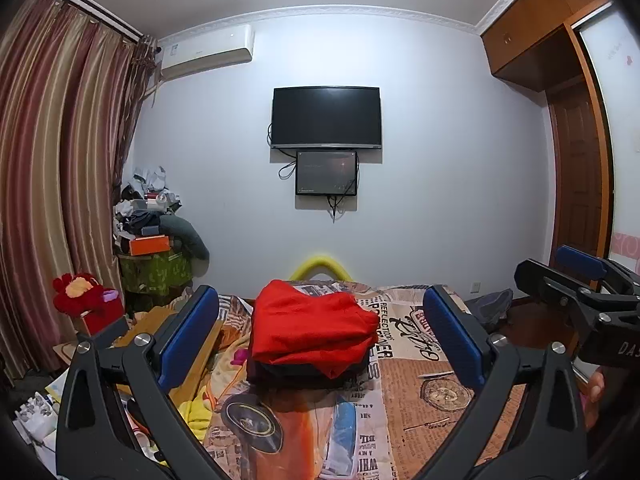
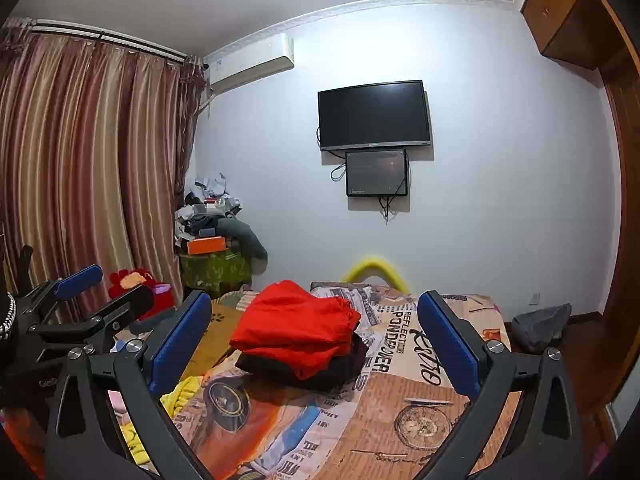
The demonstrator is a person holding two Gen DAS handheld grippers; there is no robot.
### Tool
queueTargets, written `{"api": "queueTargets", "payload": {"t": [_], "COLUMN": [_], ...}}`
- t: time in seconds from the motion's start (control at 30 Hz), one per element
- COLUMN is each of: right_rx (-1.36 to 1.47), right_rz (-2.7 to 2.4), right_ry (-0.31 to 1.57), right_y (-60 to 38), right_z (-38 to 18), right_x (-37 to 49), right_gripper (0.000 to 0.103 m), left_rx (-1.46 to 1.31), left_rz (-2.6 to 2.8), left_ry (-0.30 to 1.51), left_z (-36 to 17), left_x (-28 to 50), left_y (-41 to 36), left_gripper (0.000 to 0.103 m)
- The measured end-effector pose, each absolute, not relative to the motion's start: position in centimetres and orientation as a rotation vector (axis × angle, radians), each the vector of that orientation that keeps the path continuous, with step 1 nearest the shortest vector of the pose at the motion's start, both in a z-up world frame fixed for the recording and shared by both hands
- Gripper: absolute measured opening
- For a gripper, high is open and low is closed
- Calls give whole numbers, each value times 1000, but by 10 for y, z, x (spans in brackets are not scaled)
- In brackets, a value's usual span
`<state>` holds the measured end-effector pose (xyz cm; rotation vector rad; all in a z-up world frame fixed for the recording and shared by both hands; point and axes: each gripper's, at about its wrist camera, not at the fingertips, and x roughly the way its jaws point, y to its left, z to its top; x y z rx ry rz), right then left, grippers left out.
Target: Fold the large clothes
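Note:
A folded red garment (image 1: 312, 328) (image 2: 296, 324) lies on top of a folded dark garment (image 1: 304, 372) (image 2: 320, 368) in the middle of the bed's newspaper-print sheet (image 1: 420, 392) (image 2: 400, 400). My left gripper (image 1: 320, 300) hovers just short of the stack, jaws wide open with nothing between the blue pads (image 1: 188, 332). My right gripper (image 2: 314, 300) is beside it, also wide open and empty, with the stack ahead and slightly left. Each gripper shows at the edge of the other's view: the right gripper (image 1: 560, 268) and the left gripper (image 2: 106, 290).
Yellow cloth (image 1: 196, 408) and other loose items lie along the bed's left side. A red plush toy (image 1: 80, 296) and a cluttered green box (image 1: 156, 272) stand by the curtain. A grey cloth (image 1: 492, 304) sits at the bed's far right. A TV (image 1: 326, 116) hangs on the wall.

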<state>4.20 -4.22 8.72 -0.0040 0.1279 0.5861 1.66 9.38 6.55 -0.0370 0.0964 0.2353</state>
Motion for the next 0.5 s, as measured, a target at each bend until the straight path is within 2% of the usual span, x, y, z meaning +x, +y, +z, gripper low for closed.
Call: {"api": "queueTargets", "payload": {"t": [0.5], "right_rx": [-8], "right_rz": [590], "right_ry": [154], "right_y": [-46], "right_z": [85], "right_x": [41], "right_gripper": [103], "left_rx": [-58], "left_rz": [245], "left_ry": [112], "left_z": [61], "left_x": [22], "left_y": [100], "left_gripper": [103]}}
